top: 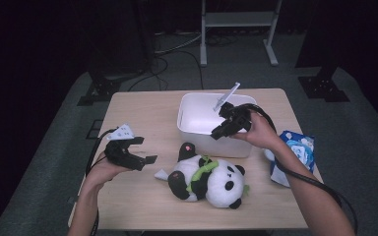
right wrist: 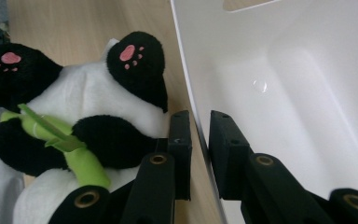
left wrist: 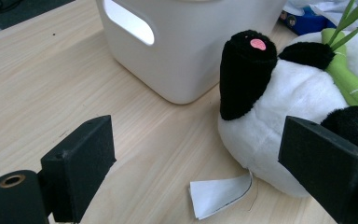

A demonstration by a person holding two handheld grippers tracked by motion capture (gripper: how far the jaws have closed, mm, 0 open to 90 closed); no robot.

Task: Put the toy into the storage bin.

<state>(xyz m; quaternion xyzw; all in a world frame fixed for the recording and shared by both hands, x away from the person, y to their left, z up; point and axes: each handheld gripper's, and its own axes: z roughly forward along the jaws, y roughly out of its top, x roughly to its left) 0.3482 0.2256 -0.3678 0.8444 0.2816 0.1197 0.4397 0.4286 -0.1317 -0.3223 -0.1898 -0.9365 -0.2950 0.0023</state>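
White bin [right wrist: 279, 70] wall betw. R tool [right wrist: 200, 140] jaws

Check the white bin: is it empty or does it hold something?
Empty as far as visible: the white bin shows bare inner walls and floor in the right gripper view; the panda lies outside on the table.

The left gripper [top: 145, 150] sits at the lower left of the high view, held by the left hand [top: 103, 169], its jaws spread wide apart and pointing toward the frame's centre. The right gripper [top: 216, 132] is just right of centre, gripped by the right hand [top: 258, 132], forearm running to the lower right corner; its jaws stand close together.
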